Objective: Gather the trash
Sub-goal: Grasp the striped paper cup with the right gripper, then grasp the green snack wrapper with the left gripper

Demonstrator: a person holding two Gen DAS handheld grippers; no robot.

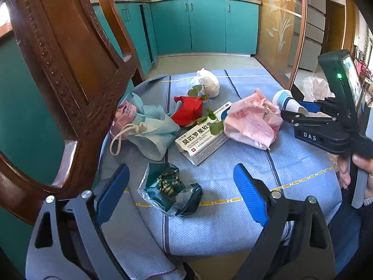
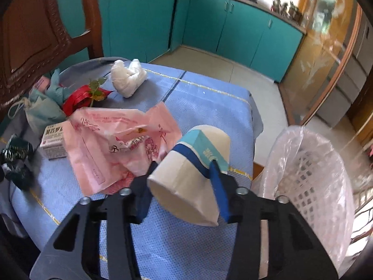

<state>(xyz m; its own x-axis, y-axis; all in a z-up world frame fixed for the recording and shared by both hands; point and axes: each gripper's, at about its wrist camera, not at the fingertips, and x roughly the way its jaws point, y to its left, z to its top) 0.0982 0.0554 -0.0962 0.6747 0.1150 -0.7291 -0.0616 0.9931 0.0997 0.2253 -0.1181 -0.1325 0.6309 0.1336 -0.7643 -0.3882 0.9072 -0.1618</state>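
Teal kitchen cabinets behind a blue-clothed table littered with trash; right gripper has its 2 fingers squeezed onto a crushed paper cup, just beside a pink plastic bag; left gripper hangs spread wide and empty over a dark green wrapper; white lined bin sits off the table's edge.

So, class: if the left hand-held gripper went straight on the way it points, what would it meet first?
Probably the crumpled dark green wrapper, lying on the blue tablecloth between the open fingers of the left hand-held gripper; depth is uncertain.
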